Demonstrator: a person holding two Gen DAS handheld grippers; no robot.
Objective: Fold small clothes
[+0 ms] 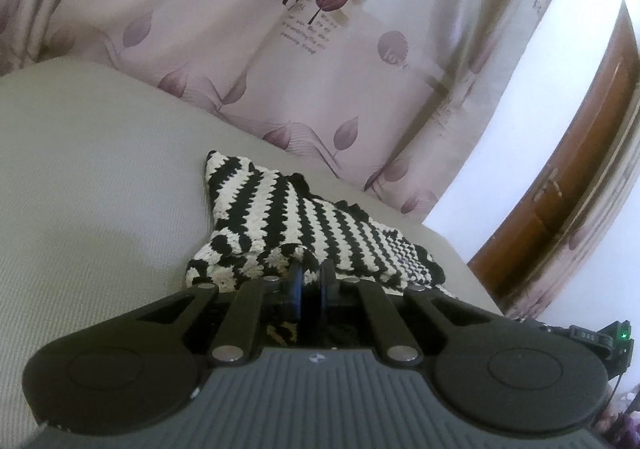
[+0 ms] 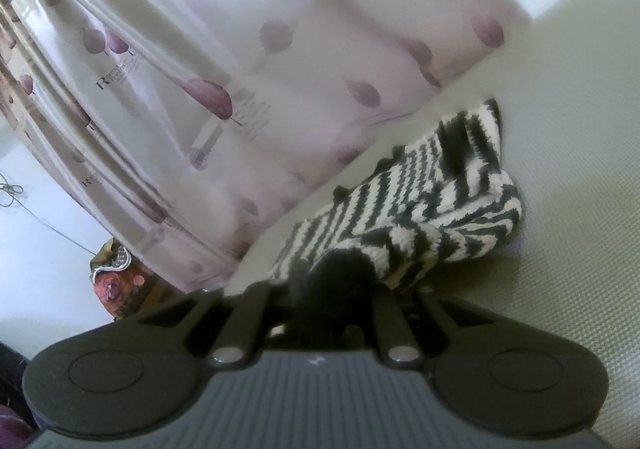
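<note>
Near edge of the striped knit is pinched at two points and raised for the fold.

The black-and-white knitted garment (image 1: pixel 304 225) is seen lying on the pale cushioned surface (image 1: pixel 100 177), in front of the leaf-print curtain (image 1: pixel 320 49), with its near edge lifted. The left gripper (image 1: pixel 311 281) is clamped on that edge, jaws nearly together on the knit; the right gripper (image 2: pixel 336 277) is likewise closed tight on a bunched corner. For a clean fold, both held points are best kept level and the edge drawn taut between them, then carried over toward the far edge. The loose knit stretches easily, so a slow, even carry is advised before release.
</note>
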